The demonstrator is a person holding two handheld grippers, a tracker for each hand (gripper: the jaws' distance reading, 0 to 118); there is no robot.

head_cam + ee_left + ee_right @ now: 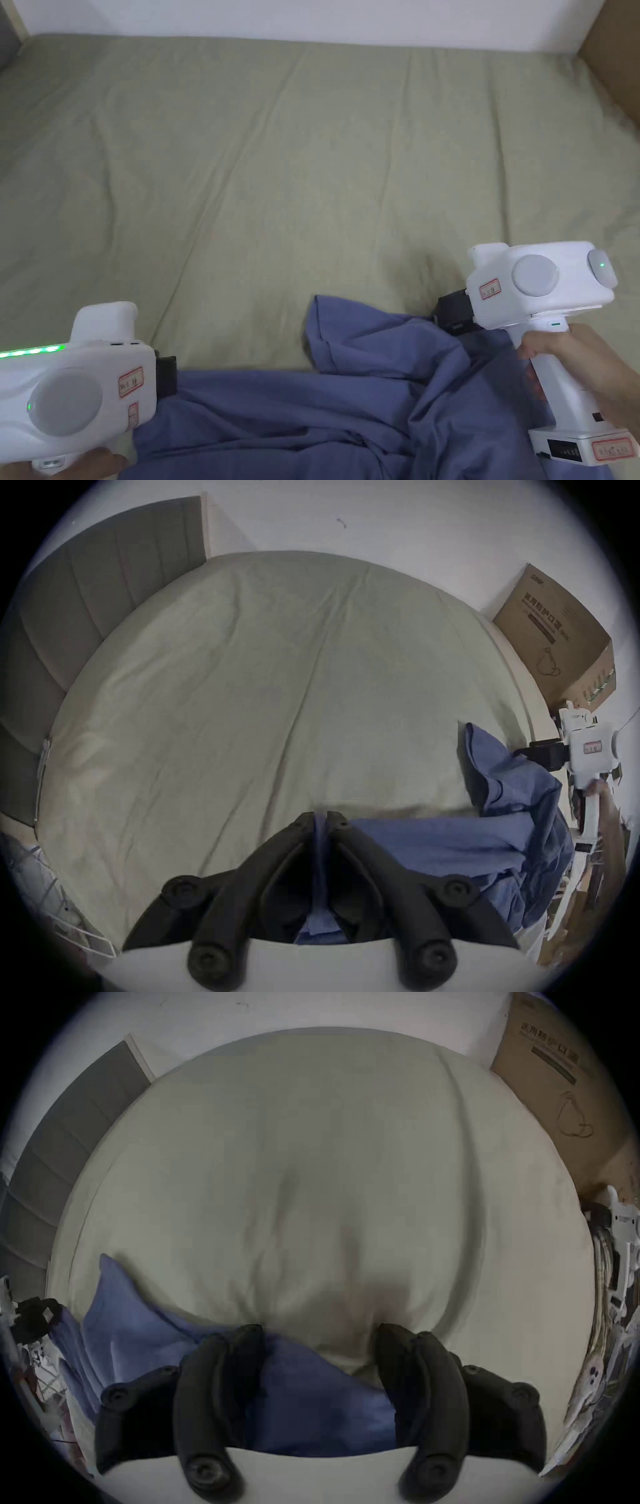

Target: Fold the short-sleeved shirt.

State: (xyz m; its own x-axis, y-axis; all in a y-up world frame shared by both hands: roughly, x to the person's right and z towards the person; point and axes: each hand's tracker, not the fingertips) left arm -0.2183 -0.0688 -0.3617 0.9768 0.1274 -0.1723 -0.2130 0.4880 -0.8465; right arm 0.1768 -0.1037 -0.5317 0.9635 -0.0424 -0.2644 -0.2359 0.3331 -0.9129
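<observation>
The head view looks steeply down from above the near edge of the bed (325, 156), while both gripper views sit low and close over the blue shirt (450, 847), facing across the same sheet toward the far wall (311, 1012), each catching the cardboard box (554, 632) at right.

Soft blue cloth shirt (350, 400), matt creased sheet (312, 156) (olive), glossy white plastic gripper (459, 315)

One shirt, two grippers, one box.
One blue shirt (350, 400); left gripper (323, 821), right gripper (318, 1342); one cardboard box (554, 636) beyond the fingers.
</observation>
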